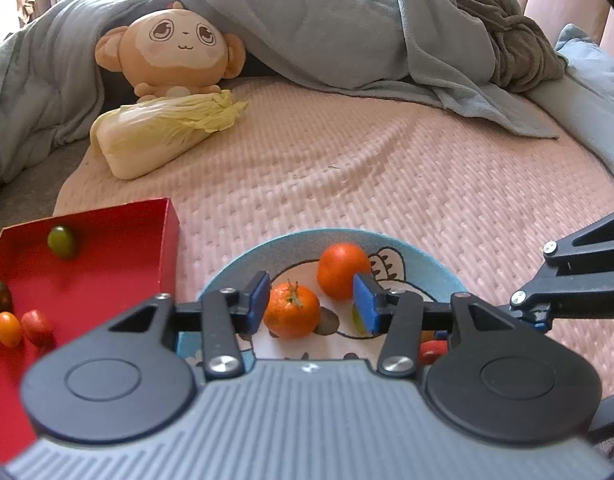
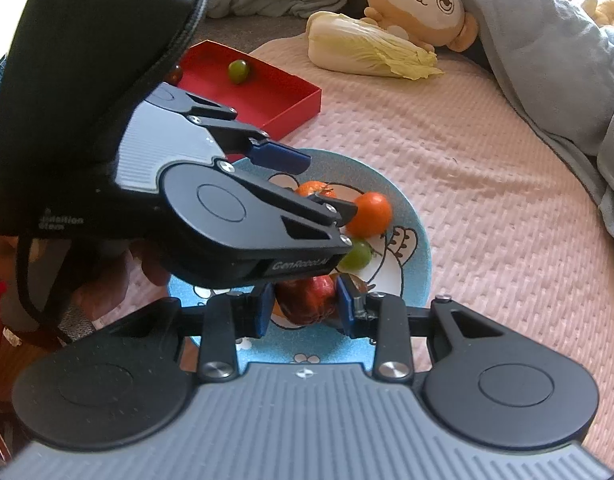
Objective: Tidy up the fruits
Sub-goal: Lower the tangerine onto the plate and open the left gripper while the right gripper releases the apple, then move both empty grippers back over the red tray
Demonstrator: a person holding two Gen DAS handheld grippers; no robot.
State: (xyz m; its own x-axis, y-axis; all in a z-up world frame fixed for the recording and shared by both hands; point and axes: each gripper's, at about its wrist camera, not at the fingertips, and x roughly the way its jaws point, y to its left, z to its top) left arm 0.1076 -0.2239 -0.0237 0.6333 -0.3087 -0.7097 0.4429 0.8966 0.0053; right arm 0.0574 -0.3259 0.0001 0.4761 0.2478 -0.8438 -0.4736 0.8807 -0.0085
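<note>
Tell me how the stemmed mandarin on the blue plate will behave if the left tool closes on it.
The stemmed mandarin looks round, so it may roll across the plate if nudged off-centre. Its skin seems smooth and slightly glossy, so the left tool, jaws open around it, could slip on a light squeeze. It probably gives a little under pressure, so a hard pinch may bruise it.

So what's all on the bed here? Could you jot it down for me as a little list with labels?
surface: pink quilted bed cover
plate: blue rim, cartoon print; two oranges, a green grape, a red fruit
red box: small tomatoes, one green
left tongs: open over the plate, around one orange
right tongs: shut on the red fruit
nearby: cabbage, plush monkey, grey blanket
</note>
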